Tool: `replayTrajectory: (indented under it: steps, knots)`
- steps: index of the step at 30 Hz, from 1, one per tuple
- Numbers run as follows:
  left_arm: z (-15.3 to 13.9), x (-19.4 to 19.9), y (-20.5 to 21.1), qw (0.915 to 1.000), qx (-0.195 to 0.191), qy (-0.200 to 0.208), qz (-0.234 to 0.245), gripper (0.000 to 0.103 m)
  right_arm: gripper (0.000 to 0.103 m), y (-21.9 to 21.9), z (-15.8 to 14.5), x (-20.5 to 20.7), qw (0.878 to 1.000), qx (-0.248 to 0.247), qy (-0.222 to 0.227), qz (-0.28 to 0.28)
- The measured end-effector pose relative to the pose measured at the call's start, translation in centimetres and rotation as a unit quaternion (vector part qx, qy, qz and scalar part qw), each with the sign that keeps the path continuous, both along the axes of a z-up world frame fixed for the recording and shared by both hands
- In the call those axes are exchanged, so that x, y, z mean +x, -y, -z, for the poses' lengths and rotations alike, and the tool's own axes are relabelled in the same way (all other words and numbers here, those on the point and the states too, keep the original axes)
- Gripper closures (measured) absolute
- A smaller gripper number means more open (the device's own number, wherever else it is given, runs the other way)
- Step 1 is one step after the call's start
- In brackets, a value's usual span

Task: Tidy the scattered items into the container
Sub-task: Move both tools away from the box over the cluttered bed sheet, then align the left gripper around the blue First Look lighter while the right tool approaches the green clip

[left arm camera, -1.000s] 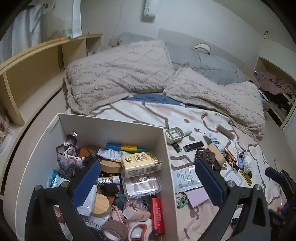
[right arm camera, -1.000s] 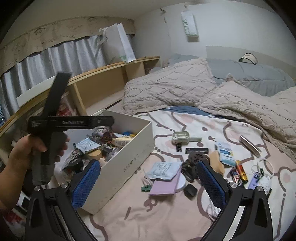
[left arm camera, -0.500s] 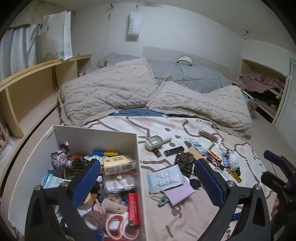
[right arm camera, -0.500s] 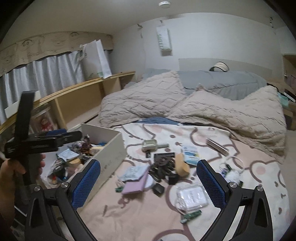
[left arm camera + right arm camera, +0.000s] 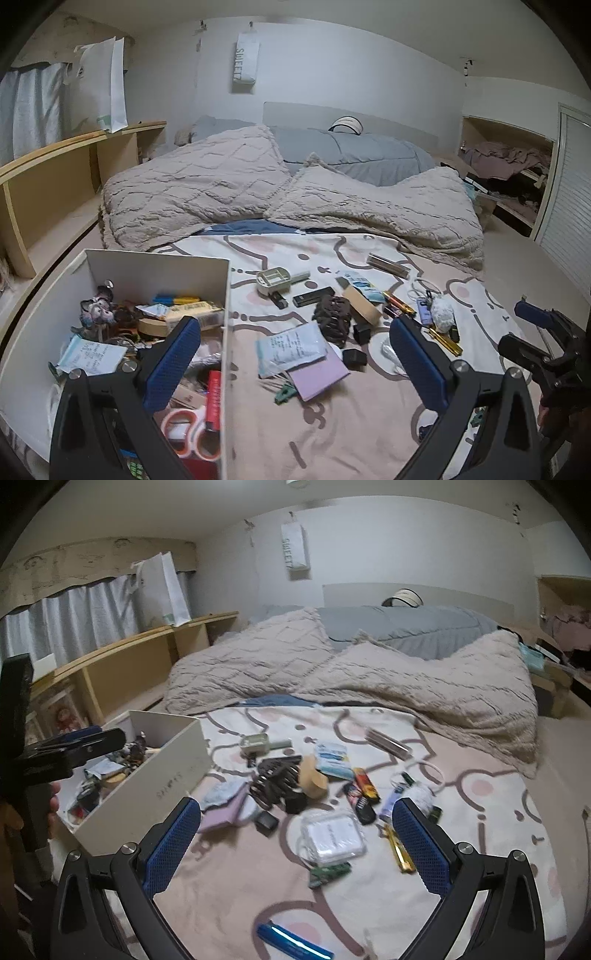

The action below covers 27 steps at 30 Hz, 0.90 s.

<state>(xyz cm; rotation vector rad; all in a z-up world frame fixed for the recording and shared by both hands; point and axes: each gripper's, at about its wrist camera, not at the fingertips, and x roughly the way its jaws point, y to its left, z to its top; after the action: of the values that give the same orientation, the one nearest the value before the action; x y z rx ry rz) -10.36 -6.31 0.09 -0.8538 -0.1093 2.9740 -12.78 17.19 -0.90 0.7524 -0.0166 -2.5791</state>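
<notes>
From the left wrist view, the left gripper (image 5: 295,363) hangs over the bed (image 5: 369,424) with its blue-padded fingers spread wide and nothing between them. Its left finger sits above the white box (image 5: 155,266), which stands at the left side of the bed and already holds orange-handled scissors (image 5: 186,434), a red packet (image 5: 214,398), a printed paper sachet (image 5: 92,356) and more clutter. Just right of the box wall, scattered on the patterned sheet, lie another white sachet (image 5: 290,347) overlapping a lilac pad (image 5: 317,376), a dark hair claw (image 5: 332,319), a tan roll (image 5: 362,304) and a grey-green device (image 5: 275,280). The right gripper (image 5: 539,332) shows at the far right edge.

From the right wrist view, the right gripper (image 5: 295,845) is also splayed open and empty, held above the middle of the sheet. Between and beyond its fingers lie a clear plastic case (image 5: 332,836), a small green clip (image 5: 328,873), a gold stick (image 5: 399,851) and two dark lighters (image 5: 360,794). A blue tube (image 5: 293,941) lies nearest the camera. The white box (image 5: 147,794) stands to the left, and the left gripper (image 5: 74,746) hovers over it, its opening not clear from here.
</notes>
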Motion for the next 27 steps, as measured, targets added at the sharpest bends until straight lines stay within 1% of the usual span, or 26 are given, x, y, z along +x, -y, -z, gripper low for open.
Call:
replayTrajectory:
  steps: [4,7,11,15,20,27]
  knots:
    - [0.9,0.3,-1.3,0.9999,0.006,0.003,0.013,0.0,0.0,-1.5,0.6,-0.2,1.0,0.001,0.012,0.02]
    - [1.6,0.5,-2.7,0.9997,0.003,0.003,0.024,0.0,0.0,-2.4,1.2,-0.3,0.999,0.011,0.021,0.032]
    - [2.9,0.5,-4.8,0.9988,0.0,0.015,0.046,0.0,0.0,-3.5,2.4,-0.4,0.998,0.025,0.037,0.041]
    - [4.3,0.7,-6.8,0.9974,0.005,0.026,0.068,0.0,0.0,-4.6,3.7,-0.3,0.997,0.039,0.049,0.05]
    - [6.8,0.5,-9.3,0.9932,0.017,0.059,0.098,0.0,0.0,-6.1,5.6,-0.2,0.994,0.054,0.076,0.059]
    - [9.5,0.7,-11.9,0.9883,0.023,0.095,0.118,0.0,0.0,-7.2,8.3,1.0,0.99,0.074,0.109,0.048]
